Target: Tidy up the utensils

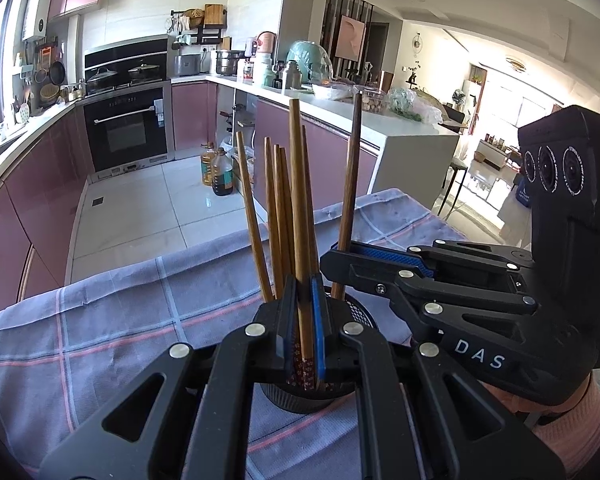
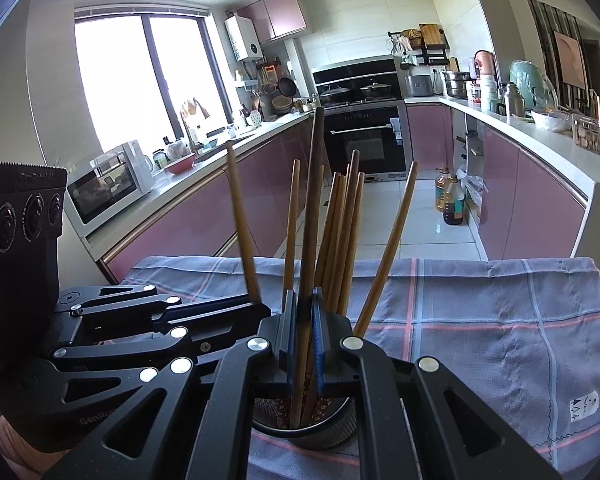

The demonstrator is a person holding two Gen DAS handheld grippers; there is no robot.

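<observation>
A round dark mesh holder (image 1: 304, 394) stands on a blue checked cloth (image 1: 100, 332) and holds several wooden chopsticks upright. My left gripper (image 1: 303, 312) is shut on one chopstick (image 1: 298, 184) above the holder. My right gripper (image 1: 336, 256) reaches in from the right and is shut on a darker chopstick (image 1: 350, 176). In the right wrist view the right gripper (image 2: 305, 320) grips the dark chopstick (image 2: 314, 200) over the holder (image 2: 324, 430), and the left gripper (image 2: 260, 308) comes in from the left, shut on a chopstick (image 2: 240, 224).
The cloth (image 2: 500, 320) covers a table whose far edge drops to a tiled kitchen floor (image 1: 140, 216). Pink cabinets (image 1: 28, 208), an oven (image 1: 128, 128) and a cluttered counter (image 1: 340, 100) lie beyond. Oil bottles (image 1: 218, 170) stand on the floor.
</observation>
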